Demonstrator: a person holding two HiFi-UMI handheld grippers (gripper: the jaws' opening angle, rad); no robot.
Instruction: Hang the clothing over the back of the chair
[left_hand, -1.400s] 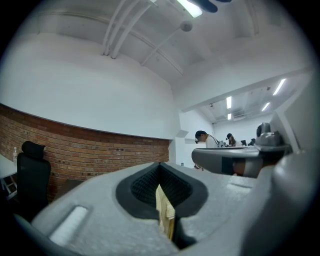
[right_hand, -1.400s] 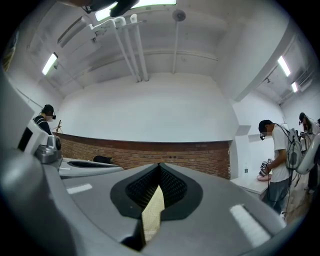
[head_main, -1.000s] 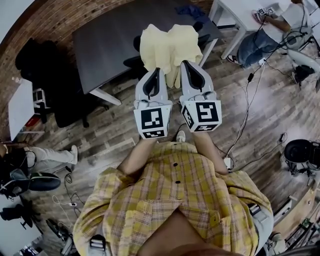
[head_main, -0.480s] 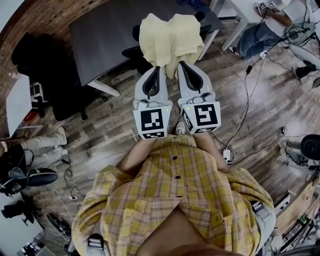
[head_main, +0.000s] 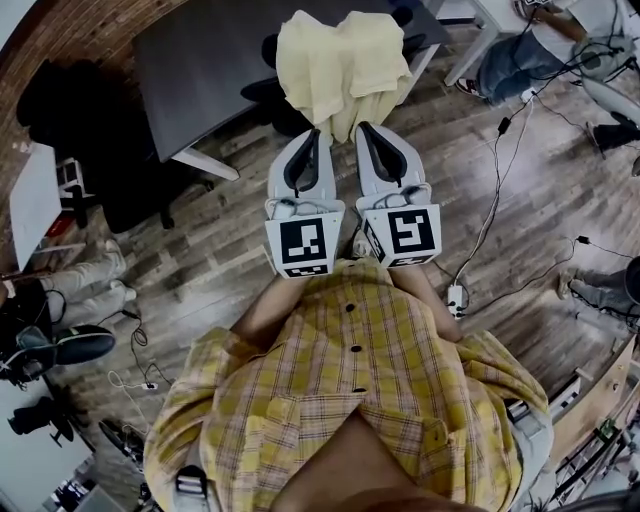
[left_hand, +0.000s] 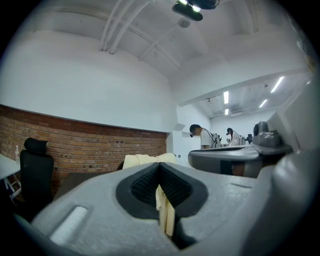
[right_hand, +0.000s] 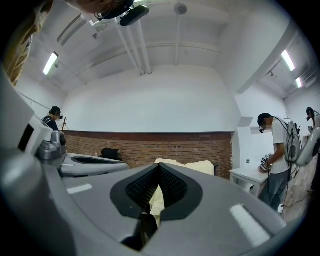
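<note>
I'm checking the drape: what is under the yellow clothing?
Black chair parts show at its left edge. The chair's back is covered by the yellow clothing. The left tool and right tool pinch its near edge.

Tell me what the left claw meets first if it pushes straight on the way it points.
The left claw is shut on a fold of the pale yellow garment. Straight on, it would likely press into that garment draped on the chair, the dark table beyond; depth is unclear.
</note>
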